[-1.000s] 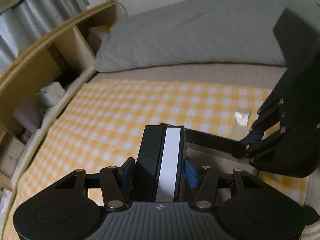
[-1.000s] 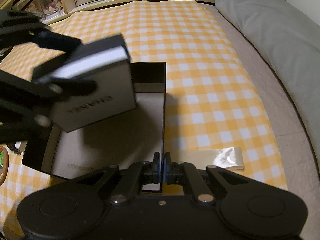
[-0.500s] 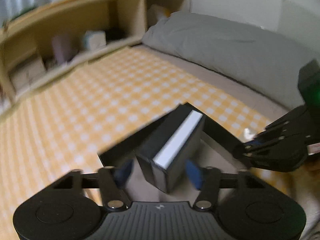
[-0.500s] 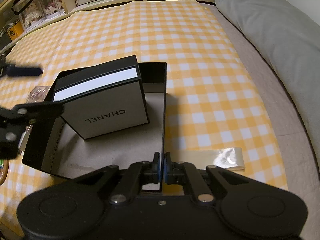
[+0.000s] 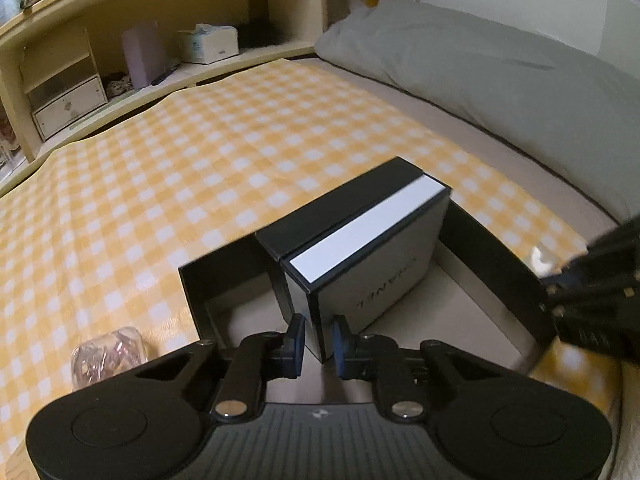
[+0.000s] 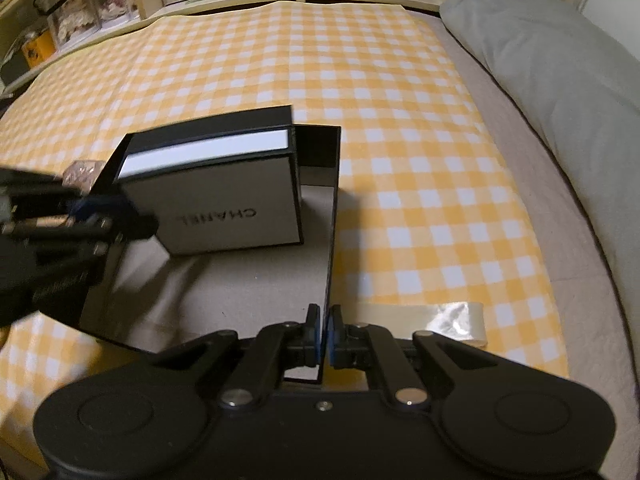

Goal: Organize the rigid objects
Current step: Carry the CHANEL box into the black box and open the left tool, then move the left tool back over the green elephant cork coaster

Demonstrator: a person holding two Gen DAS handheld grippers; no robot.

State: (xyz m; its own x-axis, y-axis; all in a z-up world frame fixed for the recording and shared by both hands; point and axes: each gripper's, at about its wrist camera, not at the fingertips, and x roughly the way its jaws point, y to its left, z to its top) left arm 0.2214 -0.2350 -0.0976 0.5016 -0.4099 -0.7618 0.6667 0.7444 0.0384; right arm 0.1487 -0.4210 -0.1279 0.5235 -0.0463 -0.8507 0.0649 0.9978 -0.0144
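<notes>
Left gripper [image 5: 319, 338] points steeply down, blue-padded fingers [image 5: 297, 330] just closed onto the near corner edge of the black-and-white rigid Chanel gift box [image 5: 362, 254], pinching it. That box stands on its edge inside the open black cardboard tray with grey floor [image 5: 486, 236], at the tray's far end, white strip facing up.

Right gripper [image 6: 323, 334] also angled down, fingers clenched on the tray's right wall [image 6: 334, 216] near its close corner, one pad each side of the wall.

Tray sits on a yellow-and-white checked cloth [image 6: 360, 60] spread over a bed. Small clear plastic case with pinkish contents [image 5: 107, 354] lies on the cloth just left of the tray. Strip of glossy clear tape [image 6: 432, 318] on the cloth right of the tray. Grey pillow [image 6: 560, 64] further right of the tray. Pale wooden shelving with small boxes [image 5: 160, 36] beyond the tray, past the cloth's far edge.
</notes>
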